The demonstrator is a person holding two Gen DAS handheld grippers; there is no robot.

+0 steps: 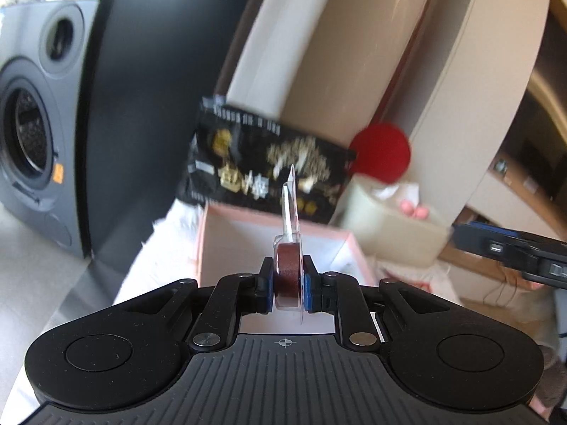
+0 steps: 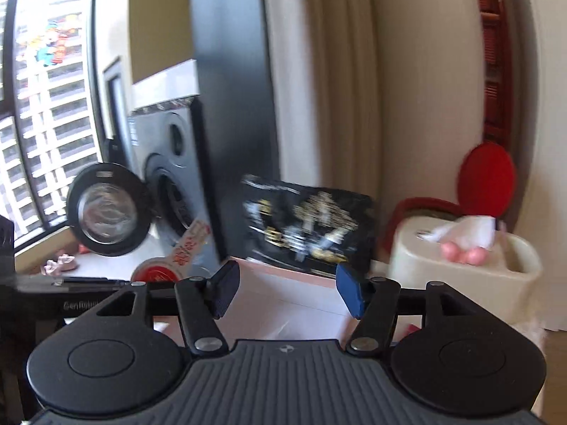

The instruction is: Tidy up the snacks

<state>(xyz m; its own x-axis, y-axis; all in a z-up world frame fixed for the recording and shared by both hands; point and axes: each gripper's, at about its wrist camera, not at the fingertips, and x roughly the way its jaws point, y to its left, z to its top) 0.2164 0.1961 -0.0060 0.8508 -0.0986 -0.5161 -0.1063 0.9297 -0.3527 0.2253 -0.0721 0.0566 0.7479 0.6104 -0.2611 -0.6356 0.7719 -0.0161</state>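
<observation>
My left gripper (image 1: 288, 281) is shut on a small brown snack in a clear wrapper (image 1: 287, 272), held edge-on above a pink open box (image 1: 212, 244). A black snack bag with gold print (image 1: 262, 166) stands at the box's far side. My right gripper (image 2: 287, 288) is open and empty, in front of the same pink box (image 2: 283, 304) and black bag (image 2: 308, 226). The right gripper's body shows at the right edge of the left wrist view (image 1: 514, 248).
A beige tissue box (image 2: 460, 276) with a red round lid (image 2: 485, 180) behind it stands right of the pink box. A grey washing machine (image 2: 166, 177) with its round door (image 2: 106, 209) open stands left. A red-and-white packet (image 2: 177, 255) lies near it.
</observation>
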